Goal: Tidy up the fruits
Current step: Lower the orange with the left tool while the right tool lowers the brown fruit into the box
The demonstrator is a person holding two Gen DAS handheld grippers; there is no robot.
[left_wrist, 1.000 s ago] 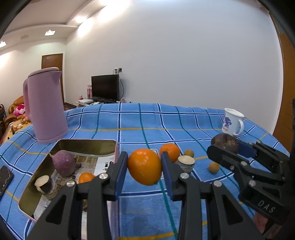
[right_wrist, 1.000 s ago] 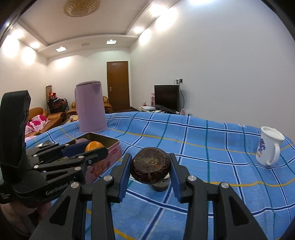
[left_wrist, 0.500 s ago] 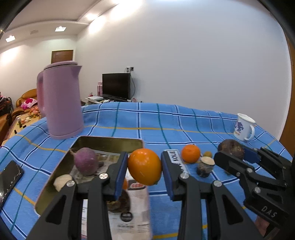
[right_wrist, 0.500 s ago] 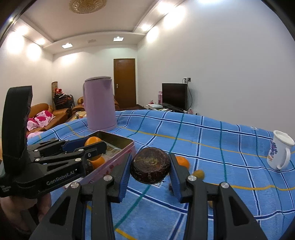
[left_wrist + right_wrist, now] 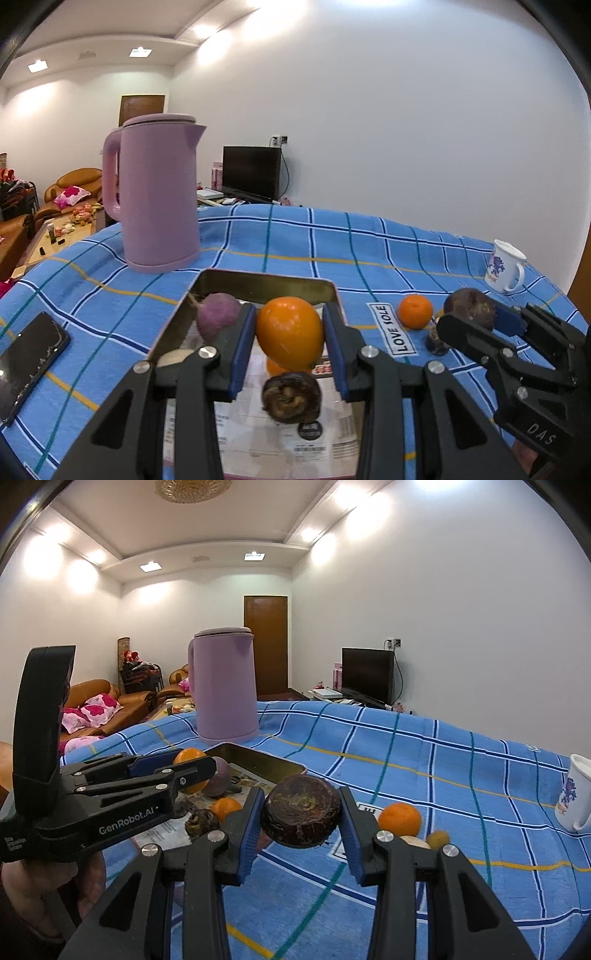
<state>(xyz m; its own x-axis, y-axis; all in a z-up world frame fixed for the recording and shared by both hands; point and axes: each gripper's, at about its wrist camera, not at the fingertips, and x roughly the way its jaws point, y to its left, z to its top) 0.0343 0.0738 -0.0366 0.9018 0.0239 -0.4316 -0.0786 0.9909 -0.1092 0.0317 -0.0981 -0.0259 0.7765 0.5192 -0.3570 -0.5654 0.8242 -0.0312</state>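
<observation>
My left gripper (image 5: 290,343) is shut on a large orange (image 5: 290,332) and hangs over the open metal tin (image 5: 266,282). Inside the tin lie a purple round fruit (image 5: 218,319), a dark brown fruit (image 5: 291,397) and a small orange partly hidden behind the held one. My right gripper (image 5: 301,821) is shut on a dark brown round fruit (image 5: 301,816), above the blue checked cloth just right of the tin (image 5: 258,762). On the cloth beyond it sit a small orange (image 5: 399,818), a pale cut fruit (image 5: 415,842) and a small yellowish fruit (image 5: 437,837).
A tall pink kettle (image 5: 159,195) stands behind the tin. A white printed mug (image 5: 506,266) is at the far right of the table. A black phone (image 5: 31,363) lies at the left edge. Sofas, a TV and a door lie beyond.
Both grippers have moved left with their fruits; the left one now hangs over the tin, and the right one has drawn close to the tin's right side.
</observation>
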